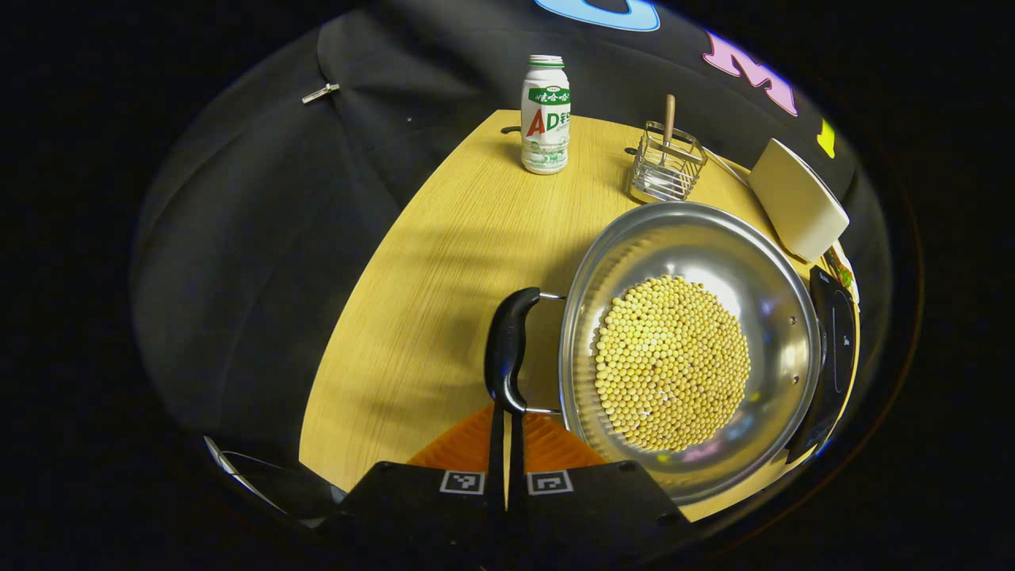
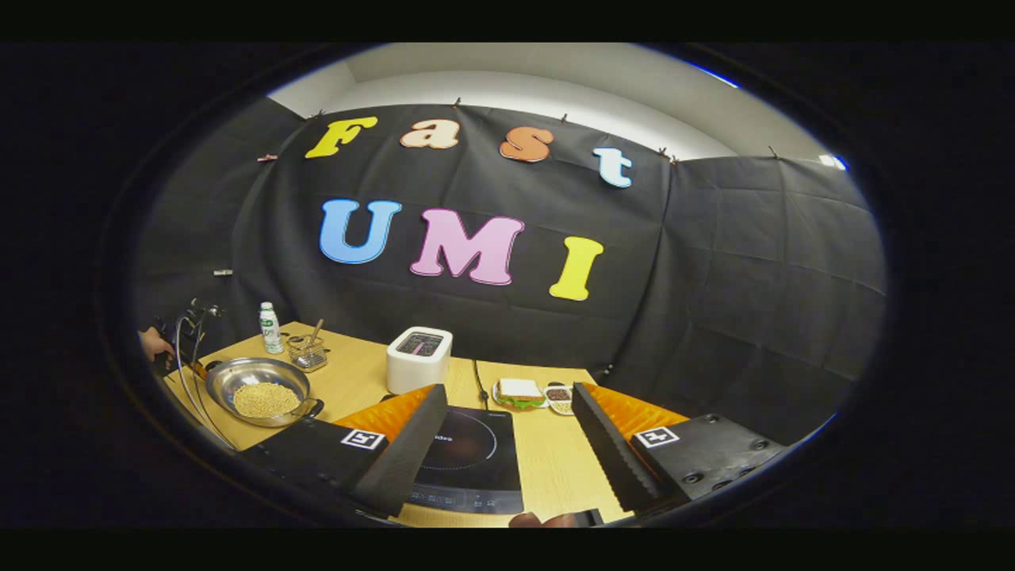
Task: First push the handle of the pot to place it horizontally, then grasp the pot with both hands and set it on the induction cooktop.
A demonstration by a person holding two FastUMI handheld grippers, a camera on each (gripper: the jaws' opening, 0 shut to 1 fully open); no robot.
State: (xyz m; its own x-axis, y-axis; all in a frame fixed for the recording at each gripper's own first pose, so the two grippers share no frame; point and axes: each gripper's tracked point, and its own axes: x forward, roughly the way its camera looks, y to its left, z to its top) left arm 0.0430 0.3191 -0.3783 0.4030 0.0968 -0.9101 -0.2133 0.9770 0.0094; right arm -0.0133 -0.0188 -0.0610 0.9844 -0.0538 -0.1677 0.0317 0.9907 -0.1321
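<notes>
A steel pot (image 1: pixel 781 317) holding yellow soybeans (image 1: pixel 672 373) sits on the wooden table (image 1: pixel 444 262). Its black side handle (image 1: pixel 507 349) is on the pot's left, running along the rim. My left gripper (image 1: pixel 506 412) is shut, empty, its fingertips against the handle's near end. In the right gripper view the pot (image 2: pixel 238 373) is far to the left, its other handle (image 2: pixel 314 410) pointing toward the black induction cooktop (image 2: pixel 472 452). My right gripper (image 2: pixel 507 388) hangs open above the cooktop, holding nothing.
A white drink bottle (image 1: pixel 545 115), a wire basket (image 1: pixel 666 166) and a white toaster (image 1: pixel 797 198) stand behind the pot. The cooktop's edge (image 1: pixel 836 357) lies just right of the pot. A sandwich plate (image 2: pixel 519 392) sits beyond the cooktop. A hand (image 2: pixel 153 345) with cables is at far left.
</notes>
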